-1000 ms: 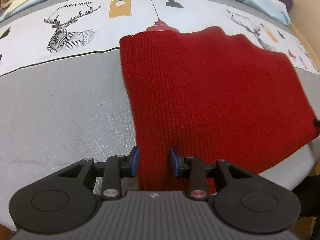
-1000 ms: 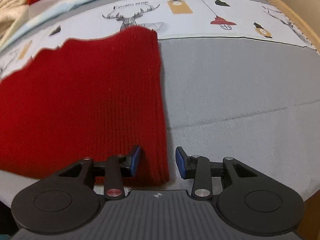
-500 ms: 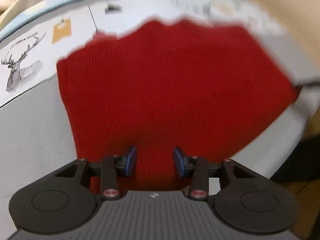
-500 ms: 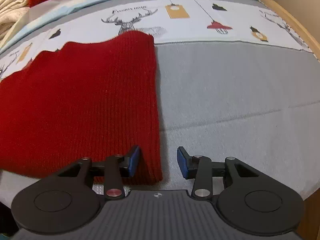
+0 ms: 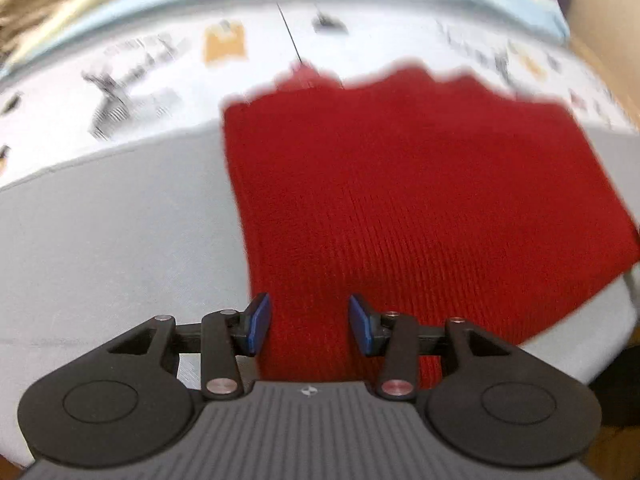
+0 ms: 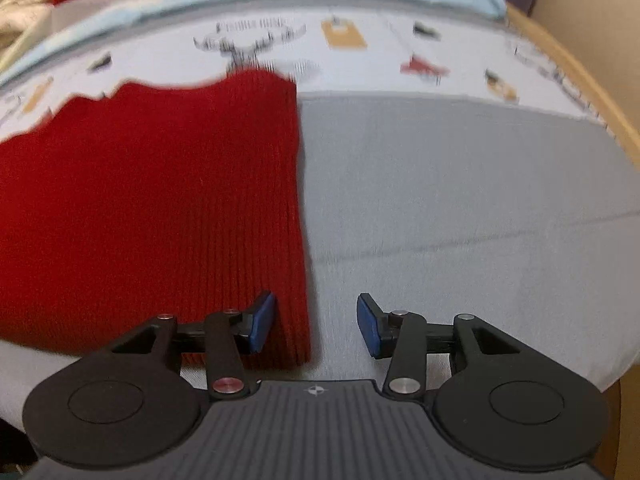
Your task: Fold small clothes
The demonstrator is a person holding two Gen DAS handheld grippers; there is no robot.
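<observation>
Red knit (image 5: 420, 208): flat on grey sheet (image 5: 112, 240). Your left gripper (image 5: 308, 324) and right gripper (image 6: 316, 322): jaws just opened, apart, astride its near edge; released, ready for regrasping.

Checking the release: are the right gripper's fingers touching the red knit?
Cannot tell. In the right wrist view its left finger overlaps the red knit, jaws open; no gap or contact shows.

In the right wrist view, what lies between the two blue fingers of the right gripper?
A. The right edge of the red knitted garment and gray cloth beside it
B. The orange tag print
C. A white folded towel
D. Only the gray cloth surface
A: the red knitted garment ends with its ribbed edge between the right gripper fingers, gray cloth surface beside it.
</observation>
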